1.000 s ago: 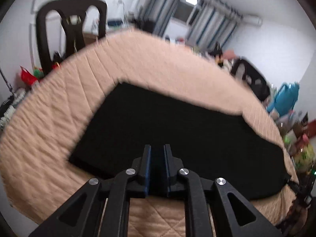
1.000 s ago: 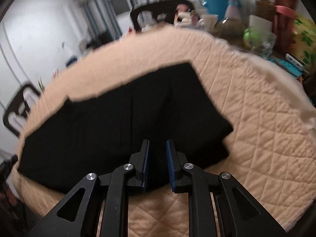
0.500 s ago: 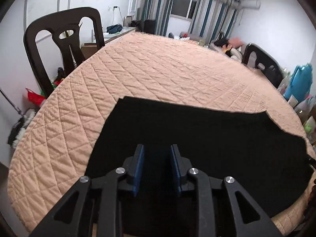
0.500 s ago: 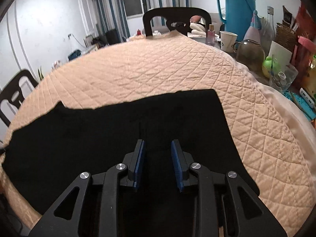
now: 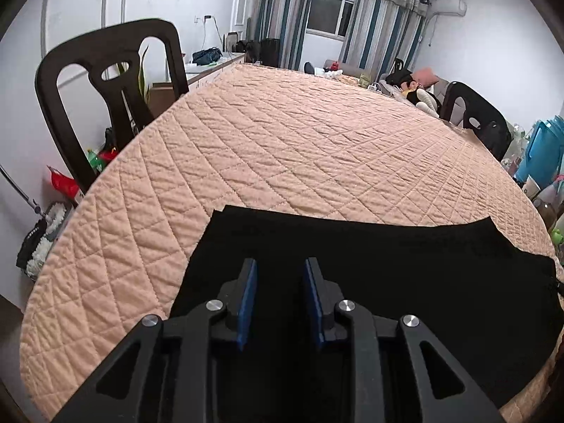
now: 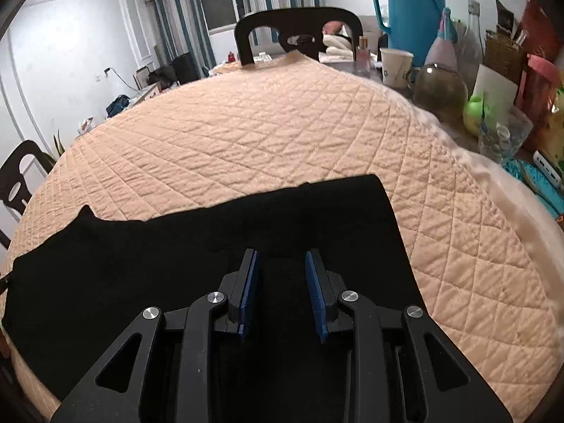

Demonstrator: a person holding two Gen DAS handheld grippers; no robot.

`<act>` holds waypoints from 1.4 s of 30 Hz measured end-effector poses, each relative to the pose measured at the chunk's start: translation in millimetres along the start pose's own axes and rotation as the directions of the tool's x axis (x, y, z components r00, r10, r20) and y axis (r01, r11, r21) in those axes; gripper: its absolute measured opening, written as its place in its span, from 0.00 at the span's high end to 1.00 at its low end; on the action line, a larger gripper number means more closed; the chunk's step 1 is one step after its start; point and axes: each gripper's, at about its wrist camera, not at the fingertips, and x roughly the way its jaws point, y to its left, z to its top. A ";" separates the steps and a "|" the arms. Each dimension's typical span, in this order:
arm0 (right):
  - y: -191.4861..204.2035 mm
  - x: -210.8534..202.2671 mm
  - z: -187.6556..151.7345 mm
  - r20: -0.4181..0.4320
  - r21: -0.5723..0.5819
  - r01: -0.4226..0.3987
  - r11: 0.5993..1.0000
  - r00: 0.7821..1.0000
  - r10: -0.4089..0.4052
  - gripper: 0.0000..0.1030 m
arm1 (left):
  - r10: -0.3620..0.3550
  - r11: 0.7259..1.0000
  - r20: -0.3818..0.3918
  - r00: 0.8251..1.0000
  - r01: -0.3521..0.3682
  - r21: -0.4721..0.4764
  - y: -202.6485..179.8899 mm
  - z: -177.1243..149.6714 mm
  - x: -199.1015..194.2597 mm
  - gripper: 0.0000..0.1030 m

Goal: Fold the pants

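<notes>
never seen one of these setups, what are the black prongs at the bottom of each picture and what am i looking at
No robot here: a person holds a two-finger grasping tool in each hand, and each tool carries a wide-angle camera looking forward along its fingers. The black prongs with blue pads are those fingers.

One picture comes from the left tool, the other from the right tool. Both look down at the same pair of black pants, lying flat on a table covered with a quilted peach cloth. The left view shows one end of the pants, the right view the other end.

Both tools have just been opening. Their pads stand apart above the pants with nothing between them, so nothing is held.

Around the table are dark chairs and, to the right, a blue thermos among clutter.
</notes>
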 end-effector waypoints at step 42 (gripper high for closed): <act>168.5 -34.0 -91.3 -0.100 -0.480 -0.345 0.807 0.935 0.340 0.66 | -0.154 0.969 -0.020 0.988 0.155 0.194 -63.3 -72.4 -54.0 0.58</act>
